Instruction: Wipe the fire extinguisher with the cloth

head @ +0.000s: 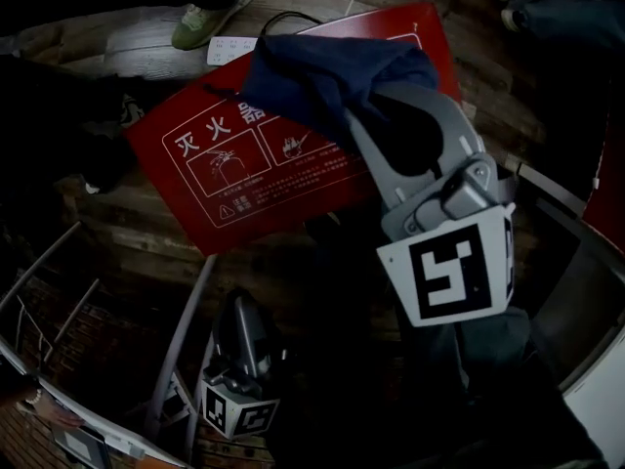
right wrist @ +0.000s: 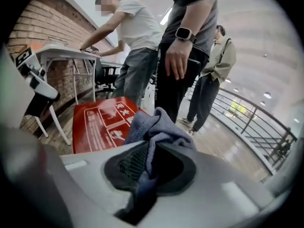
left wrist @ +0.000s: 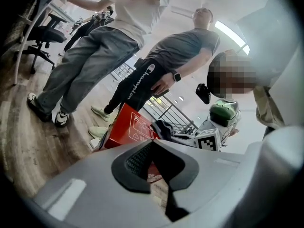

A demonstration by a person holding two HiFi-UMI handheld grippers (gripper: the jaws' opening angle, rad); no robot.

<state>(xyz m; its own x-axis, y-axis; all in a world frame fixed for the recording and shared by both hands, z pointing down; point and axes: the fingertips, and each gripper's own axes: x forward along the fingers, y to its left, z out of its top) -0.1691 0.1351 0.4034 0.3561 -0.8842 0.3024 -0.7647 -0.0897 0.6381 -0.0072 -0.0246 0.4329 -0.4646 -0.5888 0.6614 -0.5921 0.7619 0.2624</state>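
The fire extinguisher box point(head: 244, 169), a red cabinet printed with white characters and pictograms, lies flat on the wooden floor; it also shows as the box point(left wrist: 130, 129) and the box point(right wrist: 97, 125). My right gripper point(head: 356, 115) hangs over the box's far right part, shut on a dark blue cloth point(head: 327, 71). In the right gripper view the cloth point(right wrist: 159, 132) bunches out beyond the right gripper point(right wrist: 151, 146), pinched between the pads. My left gripper point(head: 244, 335) sits low at the near side, short of the box, and the left gripper point(left wrist: 153, 144) is shut with nothing in it.
Several people stand just beyond the box, a green shoe point(head: 210, 13) close to its far edge. A white power strip point(head: 229, 47) with a cable lies there. Metal railing bars point(head: 186, 330) run at the near side. A brick wall point(right wrist: 33, 23) and desk legs stand at the left.
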